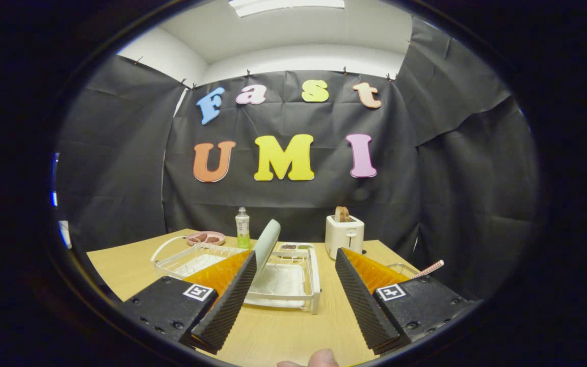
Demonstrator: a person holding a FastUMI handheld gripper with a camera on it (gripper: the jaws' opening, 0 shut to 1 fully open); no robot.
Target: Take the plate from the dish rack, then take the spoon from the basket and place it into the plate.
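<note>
— Fingers [296, 300]?
— Spread wide apart, gripping nothing, low over the near part of the surface [283, 331].
— Plate [266, 243]?
— Pale, standing tilted on edge in the white dish rack [293, 285], just beyond the fingers.
— Spoon [428, 268]?
— Handle pokes up from a basket [400, 267] behind the right finger, near the surface's right edge.
— Else?
— Toaster [344, 235] and bottle [242, 228] along the far edge.

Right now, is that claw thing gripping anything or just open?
Gripper: open, holding nothing; its fingers are spread apart, with the plate standing in the dish rack just ahead of them.
</note>
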